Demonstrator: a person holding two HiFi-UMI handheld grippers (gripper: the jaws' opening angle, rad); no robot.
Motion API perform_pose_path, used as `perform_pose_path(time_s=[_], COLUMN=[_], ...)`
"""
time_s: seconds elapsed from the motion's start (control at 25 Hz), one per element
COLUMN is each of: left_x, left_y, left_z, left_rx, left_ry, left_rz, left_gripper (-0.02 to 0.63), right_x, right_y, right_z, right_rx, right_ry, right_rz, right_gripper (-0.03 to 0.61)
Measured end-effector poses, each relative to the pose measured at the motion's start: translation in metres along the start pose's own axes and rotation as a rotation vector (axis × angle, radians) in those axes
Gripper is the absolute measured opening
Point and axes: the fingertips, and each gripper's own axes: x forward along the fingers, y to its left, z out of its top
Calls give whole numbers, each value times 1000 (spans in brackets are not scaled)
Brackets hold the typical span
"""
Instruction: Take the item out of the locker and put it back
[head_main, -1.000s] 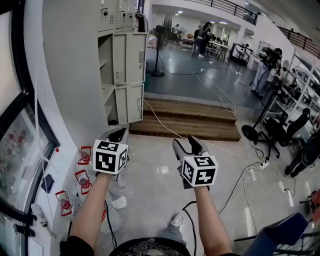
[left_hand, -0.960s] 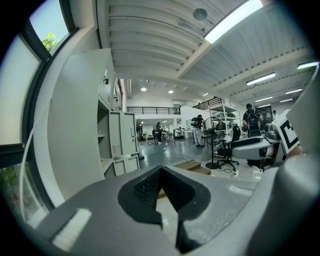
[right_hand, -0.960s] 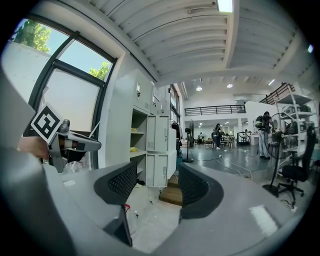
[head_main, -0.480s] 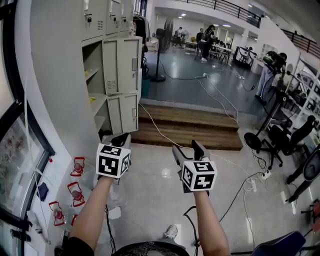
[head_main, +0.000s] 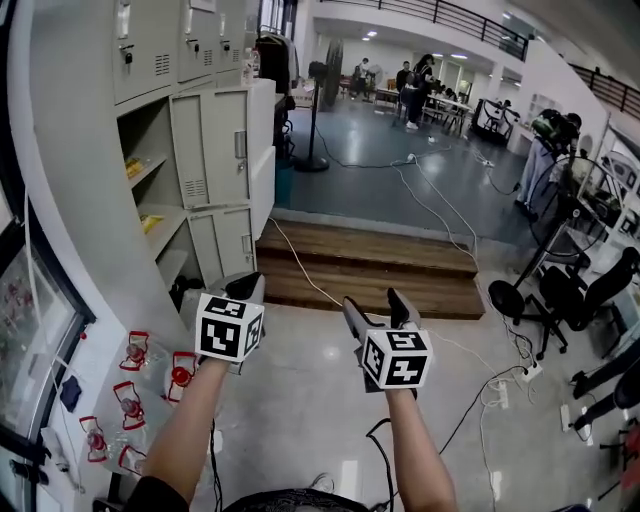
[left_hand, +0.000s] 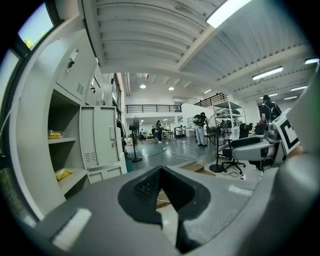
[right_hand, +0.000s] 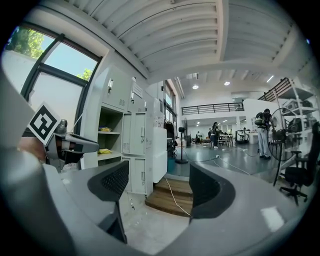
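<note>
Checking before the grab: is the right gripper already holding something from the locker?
No, the right gripper is open, and only the floor and wooden step show between its jaws.

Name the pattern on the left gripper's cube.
Black-and-white square markers on the cube; the head view shows it best.

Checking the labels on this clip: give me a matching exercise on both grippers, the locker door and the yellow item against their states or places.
1. left gripper
2. right gripper
3. locker door
4. yellow item

A. lying on a locker shelf
B. jaws apart, nothing between
C. swung open
D. jaws together

Pairs: 1-D, 2-B, 3-C, 4-A
</note>
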Motion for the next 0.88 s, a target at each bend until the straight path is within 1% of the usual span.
perform_pose_path(time_s=[0.2, 0.4, 0.64, 0.88], left_x=[37, 62, 85, 90], left_y=[-30, -50, -66, -66], left_z=[11, 18, 25, 26], left_rx=[9, 13, 16, 19], left_ry=[4, 6, 8, 9], left_rz=[-2, 8, 34, 75], left_gripper=[1, 1, 1, 1], right_x=[11, 19, 30, 39], right_y=[-45, -77, -104, -109], right_z=[1, -1, -3, -5], right_rx=[2, 5, 1, -7], right_ry=[3, 0, 2, -3], right_rz=[6, 19, 48, 100], right_gripper=[399, 399, 400, 400])
